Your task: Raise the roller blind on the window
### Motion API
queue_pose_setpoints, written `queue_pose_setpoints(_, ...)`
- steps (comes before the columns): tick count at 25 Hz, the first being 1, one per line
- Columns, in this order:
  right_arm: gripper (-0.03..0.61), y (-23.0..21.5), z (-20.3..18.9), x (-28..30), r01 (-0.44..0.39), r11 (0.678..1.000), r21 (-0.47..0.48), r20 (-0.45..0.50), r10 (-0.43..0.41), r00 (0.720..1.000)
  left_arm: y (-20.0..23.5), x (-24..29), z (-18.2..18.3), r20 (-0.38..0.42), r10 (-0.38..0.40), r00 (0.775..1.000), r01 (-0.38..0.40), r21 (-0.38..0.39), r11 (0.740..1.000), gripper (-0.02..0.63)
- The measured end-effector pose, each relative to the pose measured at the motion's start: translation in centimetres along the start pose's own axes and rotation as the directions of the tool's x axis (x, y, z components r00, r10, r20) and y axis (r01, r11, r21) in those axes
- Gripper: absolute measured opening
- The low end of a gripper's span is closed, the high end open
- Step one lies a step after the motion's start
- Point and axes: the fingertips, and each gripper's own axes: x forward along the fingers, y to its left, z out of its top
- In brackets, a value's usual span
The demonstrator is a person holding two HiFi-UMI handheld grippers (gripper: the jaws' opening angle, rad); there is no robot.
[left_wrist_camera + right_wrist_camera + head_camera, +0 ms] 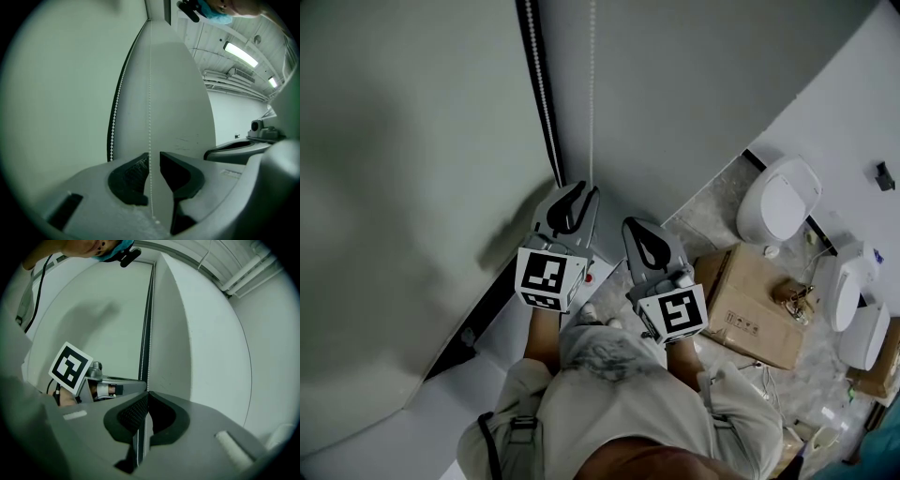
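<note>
By the window frame, right tongs (pixel 147 395) clamped on the bead chain (pixel 150 84), left tongs (pixel 154 158) apart around it. Mid-raise; the left likely needs to regrip and pull.

Storeroom or worksite: loose toilets (pixel 778 202) beside cardboard boxes (pixel 748 305).

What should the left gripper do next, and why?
Probably slide the left gripper higher along the bead chain and close there: its jaws stand apart with the chain hanging between them, while the right gripper appears shut on it.
</note>
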Motion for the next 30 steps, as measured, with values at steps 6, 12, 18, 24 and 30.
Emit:
queue_pose_setpoints(6, 0.011, -0.2, -0.3, 0.0, 0.012, 1.000, 0.001, -0.014, -0.012, 1.000, 0.4, 0.5, -0.3, -0.005, -0.002, 1.000, 0.002, -0.003, 1.000, 0.086)
queue_pose_setpoints(12, 0.011, -0.3, -0.5, 0.2, 0.020, 1.000, -0.004, -0.017, -0.020, 1.000, 0.6, 1.1, -0.5, -0.004, -0.015, 1.000, 0.014, -0.008, 1.000, 0.089)
queue_pose_setpoints(18, 0.011, -0.2, -0.5, -0.1, 0.009, 1.000, -0.011, -0.009, -0.009, 1.000, 0.3, 1.3, -0.5, 0.004, -0.013, 1.000, 0.013, -0.007, 1.000, 0.040)
queue_pose_setpoints(24, 0.011, -0.5, -0.4, -0.5, -0.004, 1.000, 0.013, -0.019, 0.004, 1.000, 0.0, 1.2, -0.2, 0.022, -0.020, 1.000, 0.020, -0.016, 1.000, 0.008)
queue_pose_setpoints(30, 0.011, 0.1, 0.3, -0.7, -0.057, 0.998, 0.019, 0.005, 0.057, 0.998, -0.8, -0.3, -0.4, 0.023, -0.025, 0.999, 0.026, -0.036, 0.999, 0.008)
